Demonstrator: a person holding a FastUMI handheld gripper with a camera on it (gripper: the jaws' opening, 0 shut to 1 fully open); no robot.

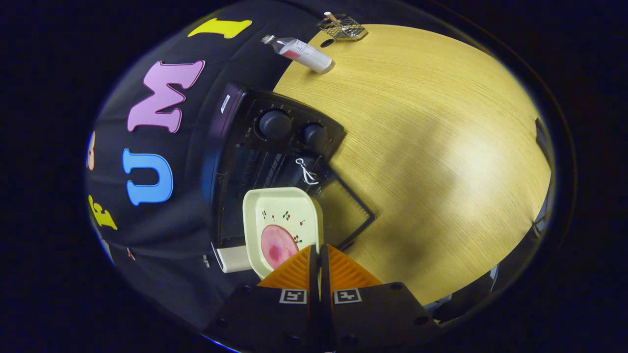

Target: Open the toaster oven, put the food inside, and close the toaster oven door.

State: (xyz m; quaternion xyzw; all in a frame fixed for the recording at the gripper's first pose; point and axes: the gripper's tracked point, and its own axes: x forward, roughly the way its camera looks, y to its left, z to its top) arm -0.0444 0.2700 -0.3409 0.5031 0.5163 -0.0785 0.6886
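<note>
A black toaster oven [274, 147] with two knobs stands on the wooden table, its door [343, 211] folded down open toward me. My gripper [319, 252] is shut on the rim of a pale square plate [279, 215] that carries a pink round slice of food [275, 245]. The plate hangs in front of the oven's open mouth, partly over the lowered door. A white string loop [306, 171] dangles at the oven's front near the door's top edge. The inside of the oven is dark and mostly hidden behind the plate.
A plastic bottle [301, 51] lies on its side at the table's far edge. A small wire basket [343, 28] sits beyond it. A white object [233, 258] lies beside the oven's base. Bare wooden tabletop [441, 147] spreads to the right.
</note>
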